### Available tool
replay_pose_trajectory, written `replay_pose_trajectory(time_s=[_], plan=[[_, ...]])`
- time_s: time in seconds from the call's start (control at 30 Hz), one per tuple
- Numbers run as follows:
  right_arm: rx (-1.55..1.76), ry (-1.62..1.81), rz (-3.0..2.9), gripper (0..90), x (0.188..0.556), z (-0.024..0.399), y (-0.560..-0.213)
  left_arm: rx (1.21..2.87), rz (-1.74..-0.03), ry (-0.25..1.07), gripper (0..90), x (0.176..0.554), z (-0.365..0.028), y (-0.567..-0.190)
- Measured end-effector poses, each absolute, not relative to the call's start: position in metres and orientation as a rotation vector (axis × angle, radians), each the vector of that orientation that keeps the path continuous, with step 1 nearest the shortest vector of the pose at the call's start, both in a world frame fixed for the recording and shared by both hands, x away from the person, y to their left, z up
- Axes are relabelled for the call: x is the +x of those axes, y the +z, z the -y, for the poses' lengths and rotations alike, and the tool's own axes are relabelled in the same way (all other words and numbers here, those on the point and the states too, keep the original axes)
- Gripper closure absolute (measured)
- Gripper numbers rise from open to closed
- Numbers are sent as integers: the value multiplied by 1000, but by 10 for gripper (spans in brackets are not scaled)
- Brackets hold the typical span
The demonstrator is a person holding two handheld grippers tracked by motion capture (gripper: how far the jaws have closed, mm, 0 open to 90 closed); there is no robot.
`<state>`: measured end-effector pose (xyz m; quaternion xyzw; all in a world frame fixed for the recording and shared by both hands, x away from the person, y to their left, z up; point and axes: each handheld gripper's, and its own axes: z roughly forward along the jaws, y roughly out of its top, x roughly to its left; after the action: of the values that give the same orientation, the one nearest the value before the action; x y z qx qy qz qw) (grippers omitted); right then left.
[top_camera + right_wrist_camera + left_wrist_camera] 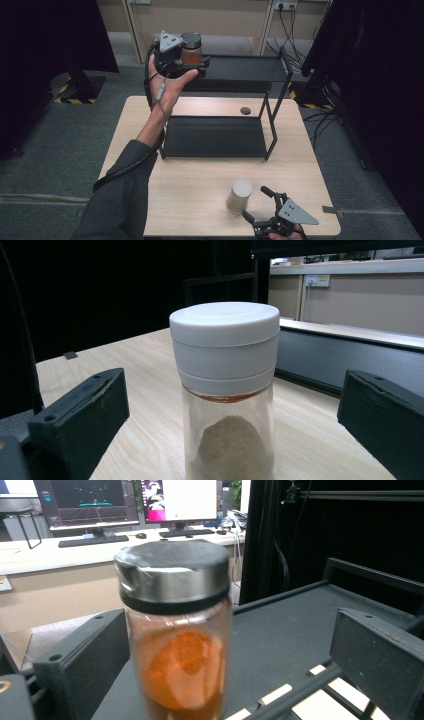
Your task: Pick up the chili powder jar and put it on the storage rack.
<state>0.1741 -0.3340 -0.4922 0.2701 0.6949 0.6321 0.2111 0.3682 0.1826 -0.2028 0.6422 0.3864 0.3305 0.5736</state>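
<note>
A glass jar of orange powder (191, 50) (175, 645) with a grey metal lid stands upright at the left end of the black rack's top shelf (245, 67) (285, 625). My left gripper (197, 60) (232, 647) is open around it: one jaw lies close beside the glass, the other stands well clear. A second jar (241, 196) (225, 355), white-lidded with beige powder, stands on the table (200, 185) near its front edge. My right gripper (256, 202) (232, 417) is open on either side of it, with gaps to both jaws.
The black two-level rack has a lower shelf (215, 136) resting on the table's middle and posts (272, 125) at its right. A small dark disc (245, 110) lies on the table behind it. Cables (290, 35) trail on the floor at the back right.
</note>
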Motion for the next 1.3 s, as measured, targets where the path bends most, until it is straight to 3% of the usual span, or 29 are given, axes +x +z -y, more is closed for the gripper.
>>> replay_pose_trajectory(time_s=[1.3], plan=[[753, 1753, -1929, 3, 174, 333, -493, 1501, -692, 650, 24, 311, -210, -269]])
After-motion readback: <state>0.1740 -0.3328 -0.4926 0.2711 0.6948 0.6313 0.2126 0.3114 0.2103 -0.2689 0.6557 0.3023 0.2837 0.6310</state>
